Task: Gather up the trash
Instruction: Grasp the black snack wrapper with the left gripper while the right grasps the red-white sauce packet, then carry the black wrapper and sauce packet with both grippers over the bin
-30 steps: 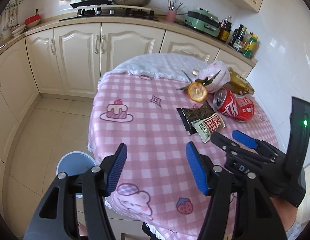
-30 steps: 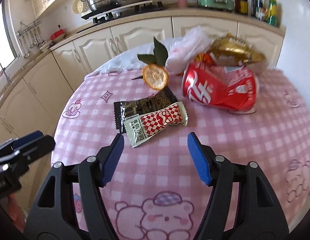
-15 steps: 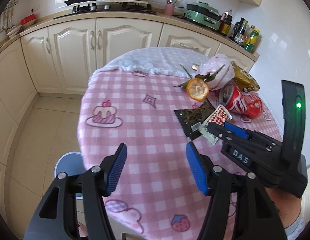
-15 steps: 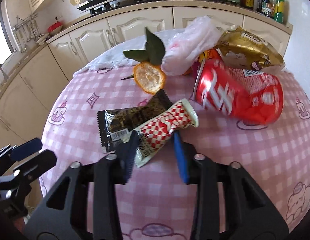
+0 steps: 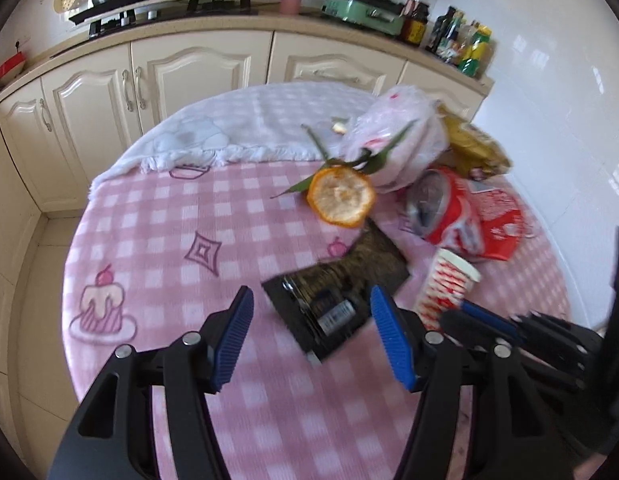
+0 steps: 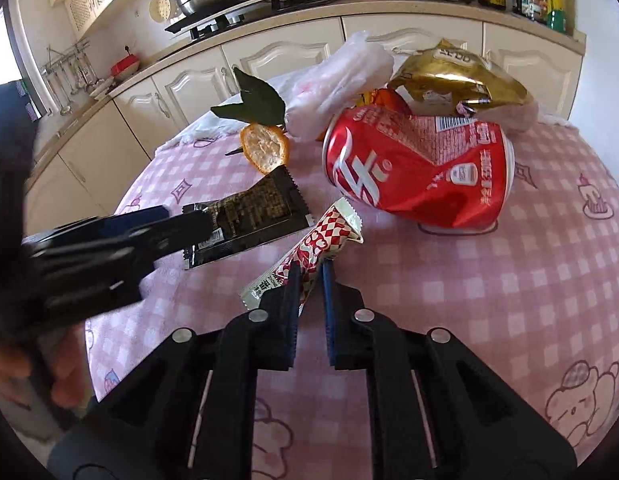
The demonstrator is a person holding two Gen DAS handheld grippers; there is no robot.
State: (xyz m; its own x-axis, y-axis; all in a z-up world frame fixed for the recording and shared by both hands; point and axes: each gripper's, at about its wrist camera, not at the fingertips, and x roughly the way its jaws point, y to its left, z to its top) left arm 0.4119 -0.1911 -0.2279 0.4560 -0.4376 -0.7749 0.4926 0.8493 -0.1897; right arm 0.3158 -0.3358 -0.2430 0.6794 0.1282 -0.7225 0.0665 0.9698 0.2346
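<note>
Right gripper [image 6: 311,280]: jaws just closed, clenched on red-checked wrapper [image 6: 321,242]. Left gripper [image 5: 311,322]: jaws released, straddling black wrapper [image 5: 341,284] on the surface [image 5: 157,240].

The left tongs [image 6: 177,224] smear into a dark blur in the right wrist view and cover one end of the black wrapper [image 6: 257,208]. Print on the crushed red can [image 6: 409,168] is too small to read. The gold bag [image 6: 449,76] hides the desk's [image 6: 509,280] far rim.
</note>
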